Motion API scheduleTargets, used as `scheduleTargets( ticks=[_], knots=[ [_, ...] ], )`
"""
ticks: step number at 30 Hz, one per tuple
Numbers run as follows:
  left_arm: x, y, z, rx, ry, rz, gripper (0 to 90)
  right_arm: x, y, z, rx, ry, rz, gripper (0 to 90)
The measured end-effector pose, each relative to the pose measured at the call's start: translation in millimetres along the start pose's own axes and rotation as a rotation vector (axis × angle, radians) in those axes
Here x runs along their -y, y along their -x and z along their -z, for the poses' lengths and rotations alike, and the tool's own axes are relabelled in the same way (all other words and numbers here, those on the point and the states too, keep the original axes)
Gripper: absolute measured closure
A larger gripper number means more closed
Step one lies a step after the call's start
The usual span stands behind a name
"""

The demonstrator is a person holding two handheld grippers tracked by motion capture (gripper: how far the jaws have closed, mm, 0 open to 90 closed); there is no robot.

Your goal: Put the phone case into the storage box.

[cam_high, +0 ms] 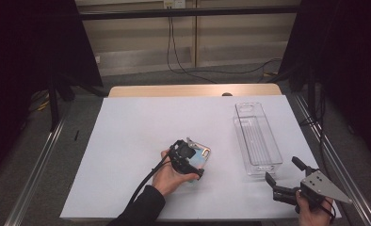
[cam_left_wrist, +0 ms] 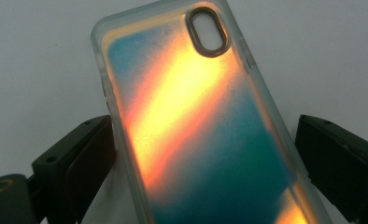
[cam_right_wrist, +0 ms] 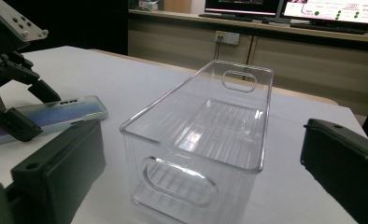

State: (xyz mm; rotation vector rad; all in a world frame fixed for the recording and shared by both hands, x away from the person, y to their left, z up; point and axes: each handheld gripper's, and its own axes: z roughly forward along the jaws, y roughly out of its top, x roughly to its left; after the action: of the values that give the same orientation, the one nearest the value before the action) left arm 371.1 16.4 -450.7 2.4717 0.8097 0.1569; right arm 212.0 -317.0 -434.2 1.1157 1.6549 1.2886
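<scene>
Case point(cam_left_wrist: 196, 130): flat on the table point(cam_high: 127, 141), centre-near; iridescent (orange and teal)
Left gripper point(cam_high: 193, 162): over the case, jaws spread either side, not pinching
Right gripper point(cam_high: 282, 176): near right, jaws spread, facing the bin point(cam_high: 256, 136)

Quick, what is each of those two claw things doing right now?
Left gripper: open, jaws either side of the phone case, not clamped on it.
Right gripper: open, holding nothing, facing the clear bin.

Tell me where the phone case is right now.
In the high view, the phone case lies on the white sheet under the left gripper, left of the clear bin.
</scene>
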Motion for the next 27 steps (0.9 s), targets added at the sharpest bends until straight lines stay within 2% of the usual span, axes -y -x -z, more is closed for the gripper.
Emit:
scheduleTargets(
  ticks=[6,11,18,22,27],
  knots=[
    [-0.2,-0.9,2.5,-0.006,0.002,0.006,13.0,0.0,-0.1,-0.1,0.0,-0.001,0.001,0.0],
    [-1.0,-1.1,3.6,-0.001,-0.008,0.011,14.5,0.1,-0.1,-0.2,0.0,-0.002,0.001,0.0],
    [-0.2,-2.9,5.3,0.001,-0.001,0.005,16.4,0.1,0.1,-0.3,-0.002,-0.001,0.0,0.0],
    [0.5,-3.7,5.8,0.013,0.008,0.015,16.8,0.1,0.2,-0.2,-0.002,-0.001,0.001,0.0],
    [2.4,-1.3,5.8,-0.012,0.026,0.011,16.9,0.1,0.1,-0.2,-0.003,-0.001,0.001,0.0]
  ],
)
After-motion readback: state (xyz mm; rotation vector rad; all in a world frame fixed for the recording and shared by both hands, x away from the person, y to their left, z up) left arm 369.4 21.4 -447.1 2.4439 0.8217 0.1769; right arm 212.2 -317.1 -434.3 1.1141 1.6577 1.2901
